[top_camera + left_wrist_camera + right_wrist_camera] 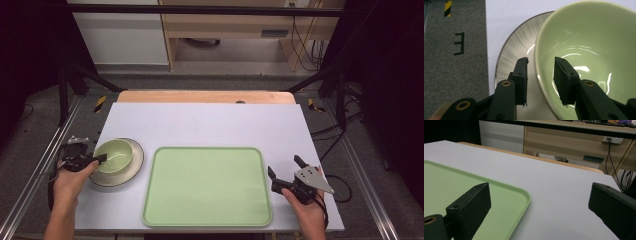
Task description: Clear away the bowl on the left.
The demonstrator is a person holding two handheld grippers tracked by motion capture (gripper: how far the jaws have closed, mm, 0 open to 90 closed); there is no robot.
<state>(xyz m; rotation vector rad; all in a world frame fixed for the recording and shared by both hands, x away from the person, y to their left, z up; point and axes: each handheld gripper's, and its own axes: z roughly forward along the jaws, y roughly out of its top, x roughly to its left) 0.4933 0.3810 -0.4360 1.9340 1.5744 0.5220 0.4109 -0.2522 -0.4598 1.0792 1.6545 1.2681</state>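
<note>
- A white worktop (210, 125) carries a green tray (207, 186) at its middle.
- Left of the tray, a green bowl (116, 154) sits on a plate (131, 172).
- The left gripper (540, 65) has its jaws partly apart, straddling the bowl's rim; contact seems likely, unclear.
- Right of the tray, the right gripper (286, 167) hangs with jaws wide apart, empty.

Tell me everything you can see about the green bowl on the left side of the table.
The green bowl is pale green, glossy like glazed ceramic, round, upright and empty. It sits on a cream plate with a dark rim, left of the green tray. The left gripper straddles its near rim, one jaw inside the bowl, one outside over the plate; a gap shows, so the jaws are not yet closed on it.
</note>
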